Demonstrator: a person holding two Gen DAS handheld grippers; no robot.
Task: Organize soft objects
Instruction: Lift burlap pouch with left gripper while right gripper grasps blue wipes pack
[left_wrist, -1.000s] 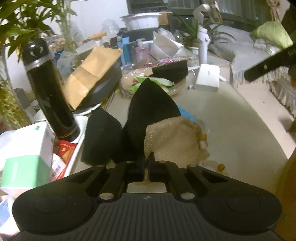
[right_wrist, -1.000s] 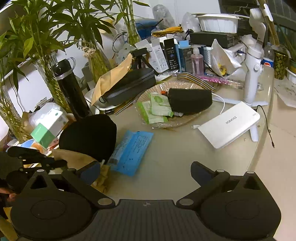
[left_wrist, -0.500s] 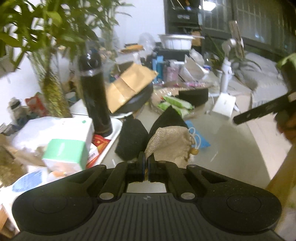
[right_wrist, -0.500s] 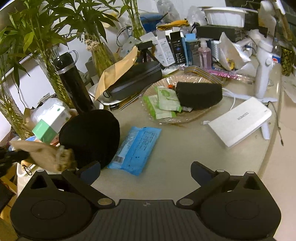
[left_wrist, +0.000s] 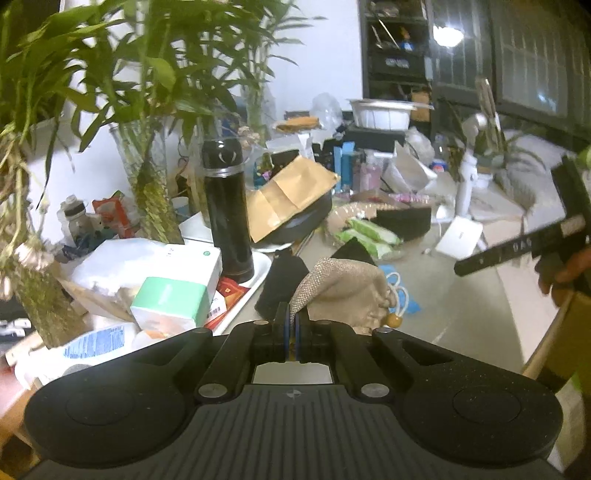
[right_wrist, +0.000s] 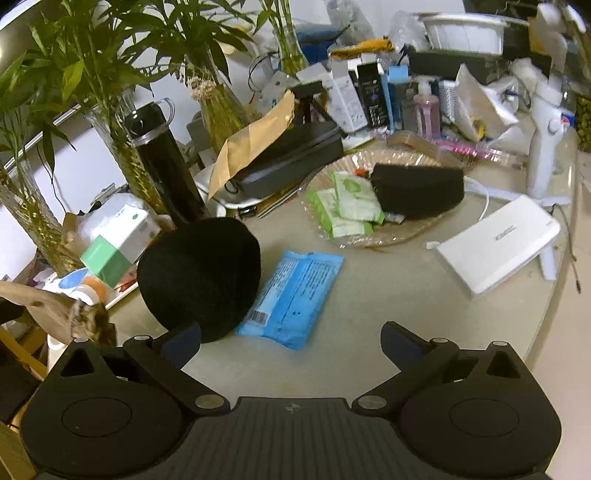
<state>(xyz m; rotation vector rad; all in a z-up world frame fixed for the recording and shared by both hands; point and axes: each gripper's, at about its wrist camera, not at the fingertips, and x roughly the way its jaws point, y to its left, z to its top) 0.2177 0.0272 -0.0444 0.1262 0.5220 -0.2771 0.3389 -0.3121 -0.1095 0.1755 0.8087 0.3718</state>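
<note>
Jaws over cluttered beige table (right_wrist: 369, 295)

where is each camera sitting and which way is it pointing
Left wrist view: sits on the left gripper, looking forward and slightly down across the cluttered table; its fingers are shut on a burlap pouch; the right gripper and a hand show at right.
Right wrist view: sits on the right gripper, looking down at the table over a black hat and blue pack; its jaws stand open and empty.
Shared: black flask, hat, pouch, white box.
</note>
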